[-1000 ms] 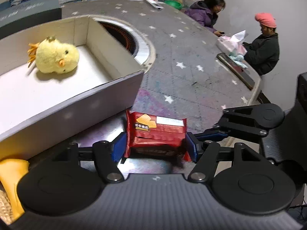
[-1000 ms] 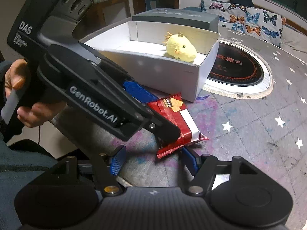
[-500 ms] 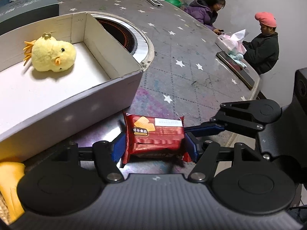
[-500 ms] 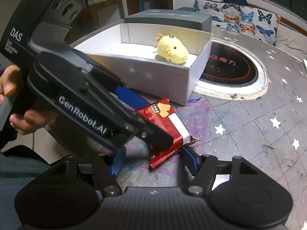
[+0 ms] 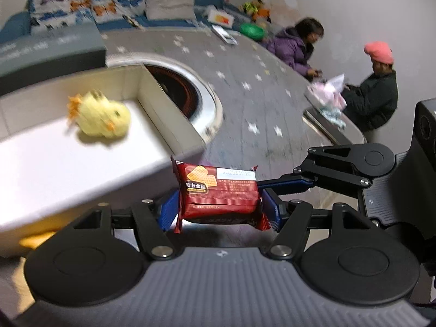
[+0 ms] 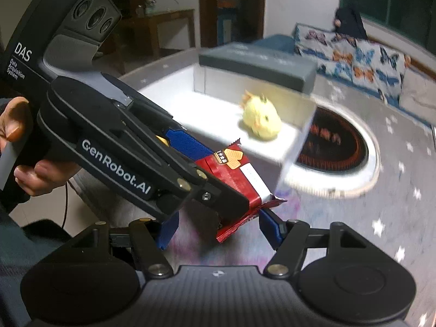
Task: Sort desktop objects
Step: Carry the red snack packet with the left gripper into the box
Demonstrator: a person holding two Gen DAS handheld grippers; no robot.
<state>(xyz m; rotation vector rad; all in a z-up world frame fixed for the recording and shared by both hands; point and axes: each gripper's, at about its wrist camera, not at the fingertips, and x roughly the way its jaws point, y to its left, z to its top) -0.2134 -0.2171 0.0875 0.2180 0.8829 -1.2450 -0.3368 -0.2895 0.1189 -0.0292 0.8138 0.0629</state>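
Clamped in the left tool (image 5: 219,208), the red wafer packet (image 5: 220,193) has risen off the tabletop (image 5: 245,103) toward the white box (image 5: 81,169); the right tool (image 6: 218,227), jaws apart, seemingly holds nothing.

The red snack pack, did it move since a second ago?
Yes. The snack pack, clamped in the left gripper, has gone up: it lay on the table below the box front wall, and now it hangs level with the wall's top edge.
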